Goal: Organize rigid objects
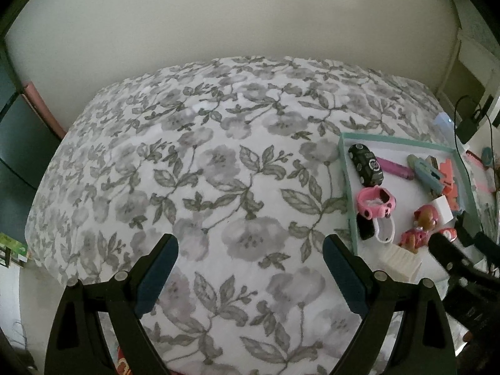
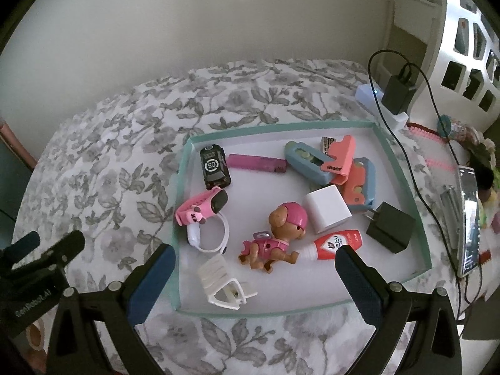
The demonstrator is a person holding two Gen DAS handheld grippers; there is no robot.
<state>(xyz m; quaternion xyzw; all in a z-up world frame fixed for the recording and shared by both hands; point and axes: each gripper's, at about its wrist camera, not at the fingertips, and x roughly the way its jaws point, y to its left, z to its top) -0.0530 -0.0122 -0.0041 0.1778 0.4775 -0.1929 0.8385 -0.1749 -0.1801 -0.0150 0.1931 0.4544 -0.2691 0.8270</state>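
Note:
A shallow teal-rimmed tray [image 2: 184,187] lies on a floral bedspread [image 1: 218,172]. It holds a black toy car [image 2: 215,167], a purple bar [image 2: 256,162], blue and coral cases [image 2: 331,162], a white cube charger [image 2: 326,212], a black charger [image 2: 390,228], a pink puppy figure [image 2: 275,240], a red glue tube [image 2: 337,242], a pink watch [image 2: 203,209] and a white claw clip [image 2: 222,281]. My right gripper [image 2: 254,251] hangs open above the tray's near half, touching nothing. Left of the tray [image 1: 347,187], my left gripper [image 1: 250,243] stands open over bare bedspread.
A phone [image 2: 468,218] lies right of the tray, beside a cable and a power strip with a black adapter [image 2: 397,93]. A white cabinet [image 2: 468,47] stands at the far right. The wall runs behind the bed. A tape roll [image 2: 34,334] sits near the bottom left.

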